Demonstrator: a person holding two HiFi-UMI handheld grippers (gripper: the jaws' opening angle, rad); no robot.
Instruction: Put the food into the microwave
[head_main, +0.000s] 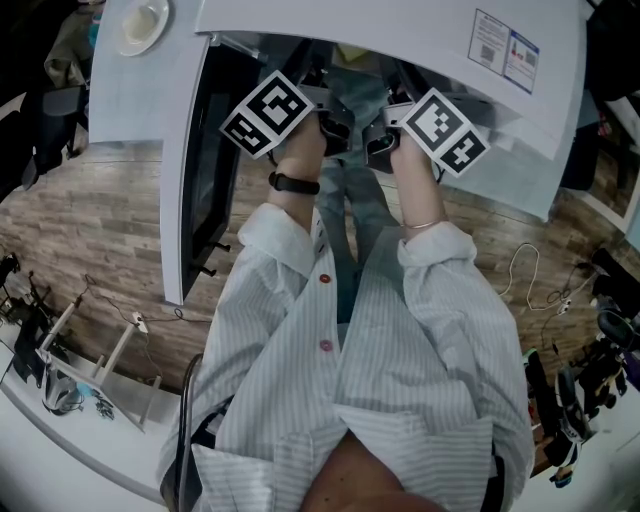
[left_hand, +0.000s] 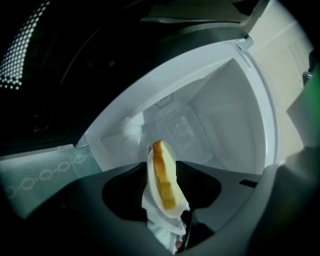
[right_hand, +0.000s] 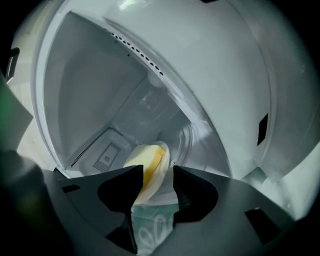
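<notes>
Food: 1 pale slice with a golden crust edge, soft-looking, likely bread. It lies on the plate, inside the microwave.
Plate: small, round and white, smooth and glossy, with a shallow rim. It appears to rest on the near side of the turntable, well short of the back wall.
Turntable: clear glass disc with a raised rim and a faint sheen.
Microwave: white box with smooth matt inner walls and rounded corners. A row of vent holes runs along the ceiling edge.
Door: swung wide to the left, a dark pane in a white frame with dotted mesh behind the glass.
Left gripper: 2 black hard-plastic jaws spread wide. The plate's rim stands between them, and the pads do not seem to press on it, so I read it as released.
Right gripper: the same build, jaws at full spread on the plate's other side, with no pinch that I can see.
Done: by my reading the food is in, the plate is set down and both grips are slack.
Left: draw the 2 grippers out of the opening, then shut the door if that counts.
Care: a glazed plate on glass would likely slide if a jaw catches its rim.
</notes>
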